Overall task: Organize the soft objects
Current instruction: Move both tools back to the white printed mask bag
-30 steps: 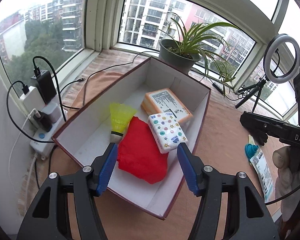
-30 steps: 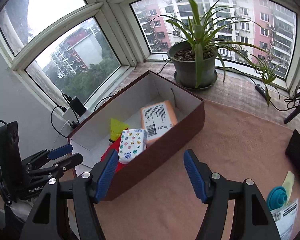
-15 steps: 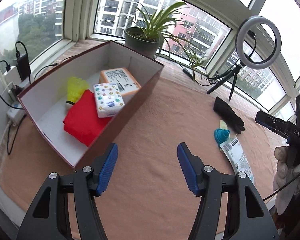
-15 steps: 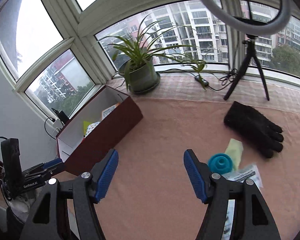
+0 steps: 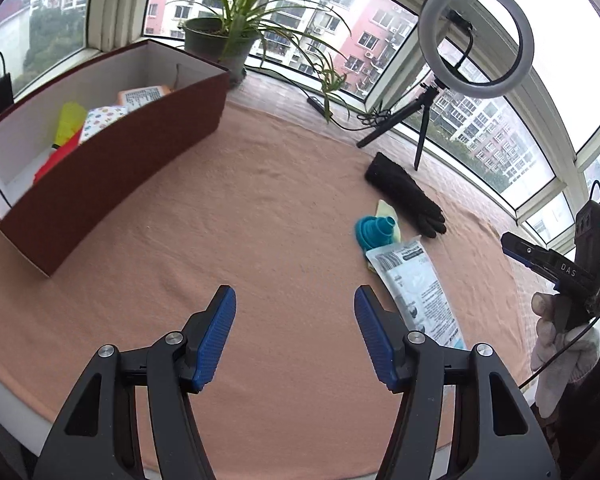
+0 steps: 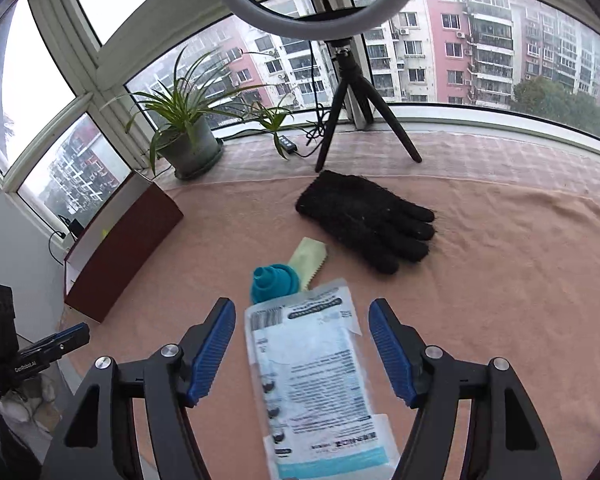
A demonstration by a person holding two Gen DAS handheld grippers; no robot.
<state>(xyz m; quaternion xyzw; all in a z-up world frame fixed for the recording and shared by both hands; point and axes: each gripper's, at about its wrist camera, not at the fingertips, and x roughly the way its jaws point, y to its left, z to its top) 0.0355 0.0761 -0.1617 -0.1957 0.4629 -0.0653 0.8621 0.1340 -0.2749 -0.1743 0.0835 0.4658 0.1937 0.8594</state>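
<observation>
On the pink cloth by the window, my right gripper hangs apart over the packet (left gripper apart, empty); I might snag the funnel touching it, box well apart

A potted plant stands beside a ring light.

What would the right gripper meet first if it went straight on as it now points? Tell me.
Most likely the flat white packet, which lies between the open fingers of the right gripper in its own view. The teal funnel lies just beyond; depth is hard to judge.
</observation>
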